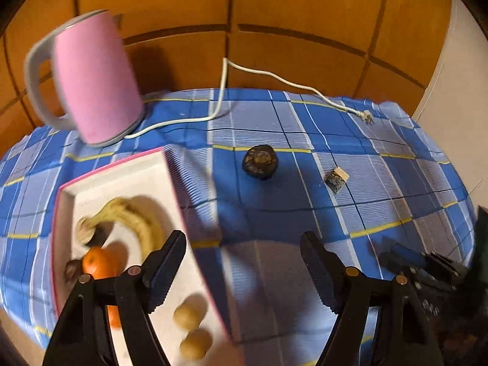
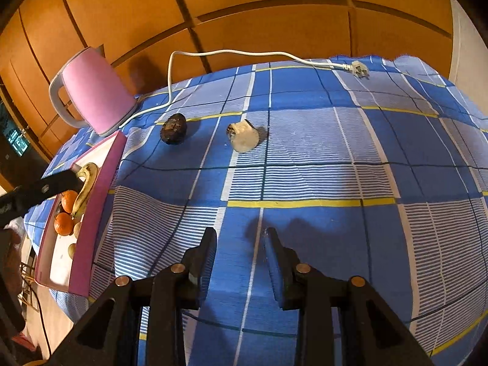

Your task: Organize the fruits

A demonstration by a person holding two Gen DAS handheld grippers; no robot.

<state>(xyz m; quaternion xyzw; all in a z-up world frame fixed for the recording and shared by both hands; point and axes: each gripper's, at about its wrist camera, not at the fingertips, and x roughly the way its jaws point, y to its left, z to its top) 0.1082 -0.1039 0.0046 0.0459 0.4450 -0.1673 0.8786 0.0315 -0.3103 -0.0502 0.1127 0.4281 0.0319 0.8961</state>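
1. Left gripper (image 1: 242,245) fingers wide and empty above the tray (image 1: 128,174) edge; a low pass could jolt the tray.
2. Right gripper (image 2: 241,238) fingers narrow, empty; too tight for the dark fruit (image 2: 174,128) on the worktop (image 2: 305,152); it may roll toward the kettle (image 2: 97,97).

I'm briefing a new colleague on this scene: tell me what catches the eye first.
The pink kettle stands at the far left edge of the blue checked tablecloth, its white cord trailing to the right. A white tray at the left holds a banana and oranges; a dark fruit lies loose mid-table.
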